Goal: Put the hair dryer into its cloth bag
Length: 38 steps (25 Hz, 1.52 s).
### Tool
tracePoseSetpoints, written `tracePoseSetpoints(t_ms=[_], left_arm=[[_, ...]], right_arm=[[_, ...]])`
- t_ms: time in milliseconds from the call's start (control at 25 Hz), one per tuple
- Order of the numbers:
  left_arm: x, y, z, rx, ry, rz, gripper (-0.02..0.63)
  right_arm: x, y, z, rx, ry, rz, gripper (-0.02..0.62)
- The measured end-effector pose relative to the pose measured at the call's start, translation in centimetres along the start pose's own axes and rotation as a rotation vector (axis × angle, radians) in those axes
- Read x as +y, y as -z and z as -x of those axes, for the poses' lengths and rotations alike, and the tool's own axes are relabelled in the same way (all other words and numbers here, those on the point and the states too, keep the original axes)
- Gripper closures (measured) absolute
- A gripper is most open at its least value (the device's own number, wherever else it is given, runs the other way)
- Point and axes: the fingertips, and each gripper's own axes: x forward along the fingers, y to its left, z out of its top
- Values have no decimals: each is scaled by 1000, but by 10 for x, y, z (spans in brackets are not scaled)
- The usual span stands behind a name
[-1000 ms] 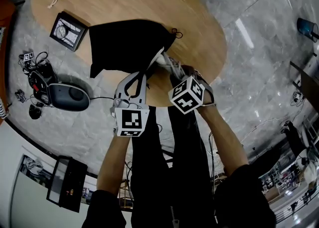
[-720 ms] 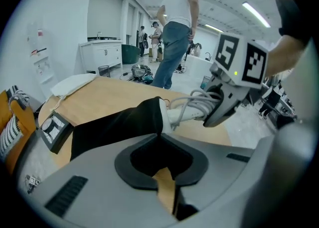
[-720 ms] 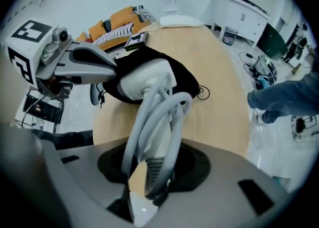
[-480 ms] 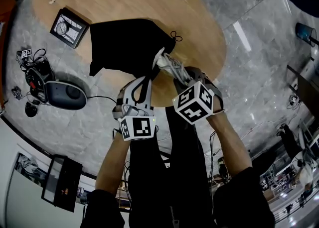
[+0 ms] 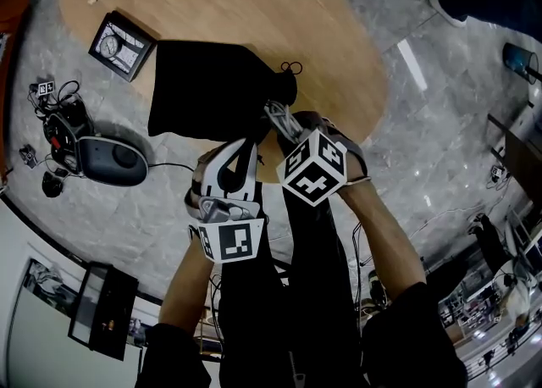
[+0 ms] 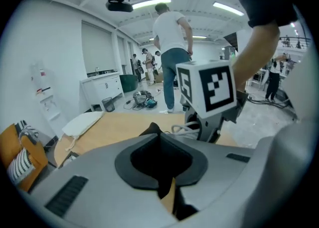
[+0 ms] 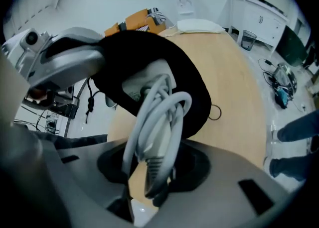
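Hair dryer, white, sits mostly inside black cloth bag, w/ coiled grey cord sticking out of the bag's mouth, over near edge of oval wooden table. Right gripper is clamped on the cord bundle, pointing steeply down at table. Left gripper is pinched tight on bag's rim fabric, just beside. Both forearms reach fwd from table's near side. Cubes carry black-white square markers.

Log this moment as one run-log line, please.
left gripper: shut on cloth bag | right gripper: shut on hair dryer | hair dryer: partly in bag
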Motion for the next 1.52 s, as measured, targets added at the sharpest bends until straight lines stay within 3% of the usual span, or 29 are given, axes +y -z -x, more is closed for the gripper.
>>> tracePoseSetpoints(t_ms=[160, 280, 440, 680, 960, 1080, 1240, 1400, 1520], left_arm=[[18, -28, -2, -32, 23, 5, 581], [11, -48, -2, -56, 117, -33, 581], [-14, -48, 2, -39, 247, -51, 581], [-60, -18, 13, -9, 370, -221, 581], [-73, -26, 22, -73, 443, -137, 581], [-80, -25, 26, -69, 463, -172, 581], [-76, -10, 21, -16, 452, -187, 581], [-65, 21, 5, 113, 408, -148, 581], [-68, 40, -3, 181, 441, -135, 581]], right_arm=[[11, 1, 5, -1, -85, -16, 440], [14, -9, 11, -56, -125, -80, 440], [5, -30, 15, -134, -135, -123, 440], [-11, -31, 22, -162, -176, -134, 439], [-7, -34, 2, -255, -257, -265, 437], [-5, -41, -3, -280, -270, -316, 437], [-10, -46, -9, -299, -273, -388, 437], [-29, -52, -10, -336, -232, -477, 436], [-39, -56, -18, -322, -232, -577, 434]])
